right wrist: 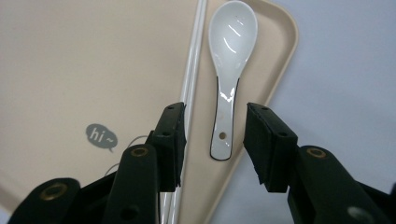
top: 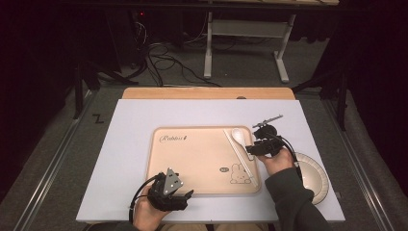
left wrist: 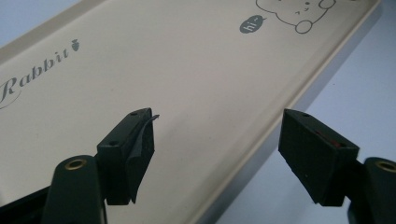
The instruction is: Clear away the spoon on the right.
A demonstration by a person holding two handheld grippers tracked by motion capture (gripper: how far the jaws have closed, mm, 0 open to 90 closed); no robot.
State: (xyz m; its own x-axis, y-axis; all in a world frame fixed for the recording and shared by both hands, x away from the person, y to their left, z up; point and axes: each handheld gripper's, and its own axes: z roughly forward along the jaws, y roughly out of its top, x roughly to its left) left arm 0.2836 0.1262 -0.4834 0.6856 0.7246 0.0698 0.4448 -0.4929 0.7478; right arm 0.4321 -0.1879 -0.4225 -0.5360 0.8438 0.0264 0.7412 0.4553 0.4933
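Your right gripper (right wrist: 215, 140) stands with its jaws parted around the handle of the white spoon (right wrist: 229, 70), one jaw on each side of it and neither seen touching it; nothing is grasped. The spoon lies flat on the beige tray (right wrist: 93, 60), bowl pointing away from you toward the tray's far right corner, handle end close to the tray's right rim. Just beside the spoon, on its inner side, a pair of white chopsticks (right wrist: 194, 56) runs lengthwise along the tray; your right gripper's left jaw sits over them. In the high view your right gripper (top: 254, 145) is at the tray's right edge, with the spoon (top: 237, 136) ahead of it and the chopsticks (top: 239, 155) slanting down toward the rabbit drawing. A white plate (top: 315, 178) rests on the white table (top: 134, 115) to the right of your right forearm, partly covered by your sleeve. Your left gripper (left wrist: 217, 149) is released, its jaws set wide apart and empty, hovering above the tray's near rim (left wrist: 261, 135): one jaw over the tray surface, the other over the table outside it. In the high view your left gripper (top: 180, 198) sits at the tray's near left edge (top: 192, 193), well apart from the spoon. The tray carries the word "Rabbit" and a small "hi" speech bubble.
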